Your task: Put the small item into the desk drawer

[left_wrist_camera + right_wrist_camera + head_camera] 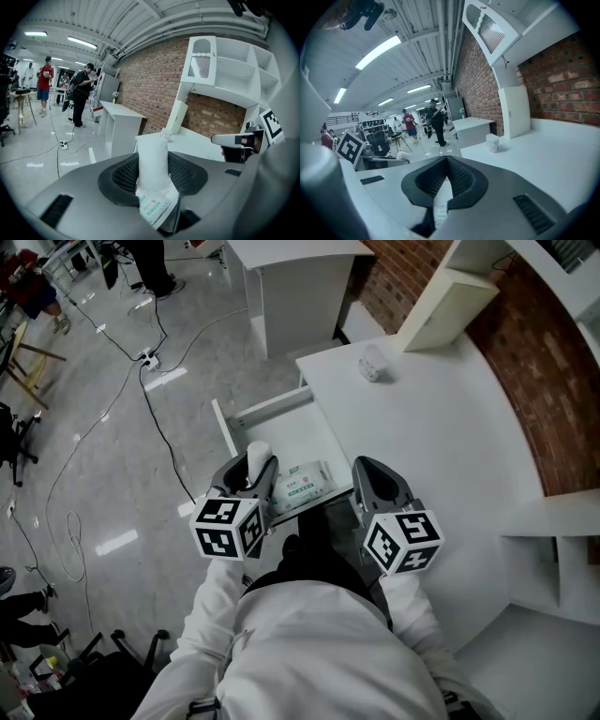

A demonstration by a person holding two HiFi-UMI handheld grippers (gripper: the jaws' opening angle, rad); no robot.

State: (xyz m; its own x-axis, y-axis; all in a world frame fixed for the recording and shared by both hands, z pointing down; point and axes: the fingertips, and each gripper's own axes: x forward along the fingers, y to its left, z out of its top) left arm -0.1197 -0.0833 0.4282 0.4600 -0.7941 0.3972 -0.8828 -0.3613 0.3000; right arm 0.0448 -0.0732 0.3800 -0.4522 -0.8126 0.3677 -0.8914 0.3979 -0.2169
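My left gripper (255, 465) is shut on a small white packet (258, 453) that sticks up out of its jaws, over the left front part of the open desk drawer (273, 409). In the left gripper view the packet (153, 154) stands upright in my left gripper (155, 174), its printed end low. A green-and-white tissue pack (302, 484) lies in the drawer. My right gripper (373, 479) hovers at the desk's front edge beside the drawer, jaws meeting at the tip (447, 176). A pale strip shows low between them; I cannot tell what it is.
The white desk (441, 427) holds a small white cup (372, 363) near the back, also in the right gripper view (492, 142). A white panel (448, 306) leans at the brick wall. Cables (155, 409) run over the floor at the left. People stand far off (80, 93).
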